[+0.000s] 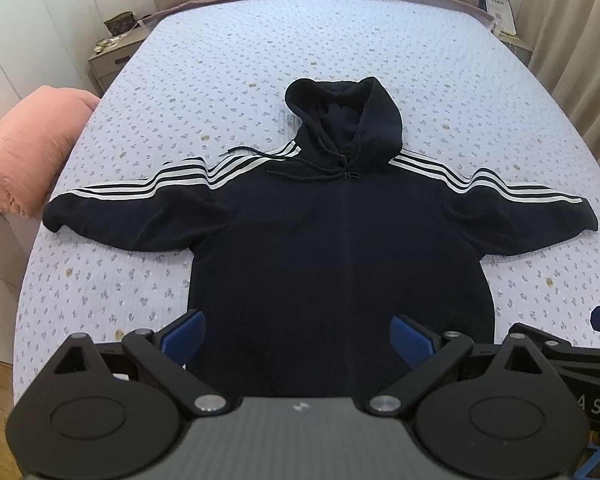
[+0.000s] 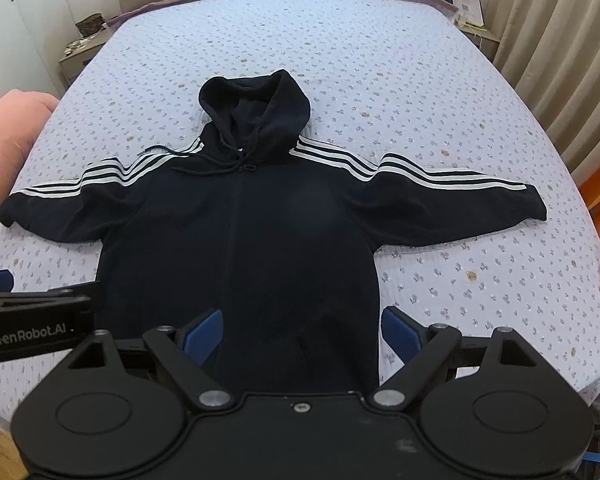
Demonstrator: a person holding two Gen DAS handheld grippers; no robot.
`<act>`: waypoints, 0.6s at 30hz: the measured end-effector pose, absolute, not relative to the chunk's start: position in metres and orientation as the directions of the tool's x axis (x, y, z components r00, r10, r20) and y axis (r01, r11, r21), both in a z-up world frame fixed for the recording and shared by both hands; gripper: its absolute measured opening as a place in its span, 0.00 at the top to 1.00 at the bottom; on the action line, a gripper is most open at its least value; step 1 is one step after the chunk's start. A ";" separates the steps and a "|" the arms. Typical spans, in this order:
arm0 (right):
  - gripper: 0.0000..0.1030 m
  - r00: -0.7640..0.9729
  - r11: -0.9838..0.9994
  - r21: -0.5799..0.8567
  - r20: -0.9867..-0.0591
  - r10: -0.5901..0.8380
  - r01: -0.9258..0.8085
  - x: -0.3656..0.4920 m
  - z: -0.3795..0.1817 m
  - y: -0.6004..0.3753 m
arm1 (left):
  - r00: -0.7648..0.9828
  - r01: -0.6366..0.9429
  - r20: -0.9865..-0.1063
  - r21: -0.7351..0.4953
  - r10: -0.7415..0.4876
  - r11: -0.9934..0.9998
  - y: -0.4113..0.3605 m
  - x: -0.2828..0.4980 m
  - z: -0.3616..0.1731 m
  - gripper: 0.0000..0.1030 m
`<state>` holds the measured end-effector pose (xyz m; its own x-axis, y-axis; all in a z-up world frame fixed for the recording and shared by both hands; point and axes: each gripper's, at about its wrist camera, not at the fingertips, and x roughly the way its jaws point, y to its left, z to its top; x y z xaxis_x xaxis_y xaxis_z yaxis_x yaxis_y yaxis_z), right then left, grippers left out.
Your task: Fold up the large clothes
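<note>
On quilted bed (image 1: 380, 40): dark hoodie (image 1: 340, 240), zip front up, spread flat; hood (image 1: 340, 120) toward headboard, hem toward bed's near edge. Both sleeves out sideways, three white stripes (image 1: 120, 189) along each upper edge. Drawstring (image 1: 292, 172) loose across chest and shoulder.

Above hoodie hem: left gripper (image 1: 296, 340), blue fingers (image 1: 182, 336) wide apart, holding nothing. Beside it, over hem's right corner: right gripper (image 2: 302, 332), likewise spread and empty (its pads (image 2: 400, 330) straddling hoodie's right side edge).

Off hoodie's left sleeve: pink duvet (image 1: 24, 152) at bed's side. Beyond hoodie's hood, left of bed: nightstand (image 1: 112, 56) with small items. Beyond hood, right of bed: paper bag (image 1: 498, 8) and curtain (image 1: 572, 40).

Folding not yet begun, judging by layout.

Risks from here:
- Grasping only top layer at hem or sleeve; likely to drag front panel off back and wrinkle it.
- Thick, heavy fabric slipping from shallow pinch.
- Drawstring trapped inside fold.
- Bulky hood leaving fold lopsided.
- Quilt caught together with hoodie.
</note>
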<state>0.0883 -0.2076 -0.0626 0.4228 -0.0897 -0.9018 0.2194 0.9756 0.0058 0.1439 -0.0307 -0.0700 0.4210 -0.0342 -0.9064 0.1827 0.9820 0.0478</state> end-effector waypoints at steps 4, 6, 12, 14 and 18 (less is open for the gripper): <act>0.01 0.409 0.973 -0.002 -0.907 -0.100 0.232 0.105 -0.065 -0.204 | 0.410 0.190 -0.911 0.035 -0.047 0.981 -0.027 0.165 -0.076 0.03; 0.01 0.404 0.971 -0.006 -0.909 -0.105 0.238 0.112 -0.065 -0.203 | 0.407 0.197 -0.912 0.030 -0.054 0.980 -0.027 0.175 -0.078 0.03; 0.01 0.374 0.965 -0.027 -0.919 -0.127 0.260 0.128 -0.068 -0.198 | 0.380 0.222 -0.922 0.013 -0.075 0.975 -0.027 0.202 -0.089 0.03; 0.01 0.365 0.963 -0.033 -0.922 -0.133 0.268 0.130 -0.070 -0.198 | 0.368 0.235 -0.926 0.009 -0.080 0.972 -0.028 0.207 -0.096 0.03; 0.01 0.336 0.959 -0.035 -0.933 -0.132 0.281 0.134 -0.079 -0.201 | 0.342 0.247 -0.936 0.008 -0.080 0.969 -0.030 0.213 -0.107 0.04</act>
